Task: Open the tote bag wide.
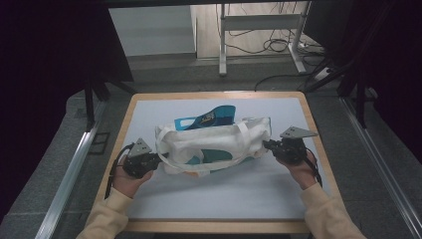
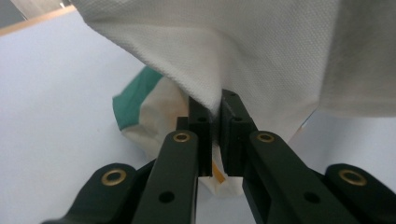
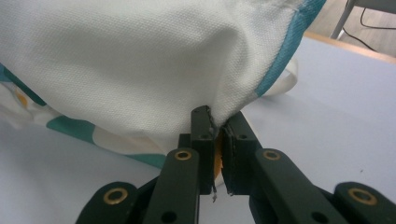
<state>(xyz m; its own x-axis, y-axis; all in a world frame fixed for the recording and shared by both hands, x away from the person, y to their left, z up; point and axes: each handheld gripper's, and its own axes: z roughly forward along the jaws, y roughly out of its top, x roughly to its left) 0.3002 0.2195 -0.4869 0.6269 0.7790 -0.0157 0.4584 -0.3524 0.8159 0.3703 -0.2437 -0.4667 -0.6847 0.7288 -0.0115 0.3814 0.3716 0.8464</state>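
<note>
From the high view, a white canvas tote bag (image 1: 211, 144) with teal trim lies on its side near the middle of the pale blue tabletop (image 1: 224, 191), its long strap looping across the front and a blue piece with printing poking out at its far edge. The left claw (image 1: 152, 162) meets the bag's left end and the right claw (image 1: 271, 145) its right end, each held in a hand coming up from the near edge, so the bag spans the gap between them. In the left gripper view, the left claw's jaws stand nearly together with a fold of the white woven cloth (image 2: 219, 60) pinched between them; the fabric drapes from that pinch in soft folds, and a teal-edged layer sags onto the tabletop beyond. In the right gripper view, the right claw is likewise almost closed on a corner of the white cloth, just beside the teal border (image 3: 280, 56), with a bit of orange showing between the jaws. By the look of it the bag is light, limp and coarse-woven, so it should grip well but will droop and fold wherever it is unsupported. Seamed corners, the trimmed rim or the strap seem the soundest places to hold, since a pinch of a single loose layer may lift only that layer.
</note>
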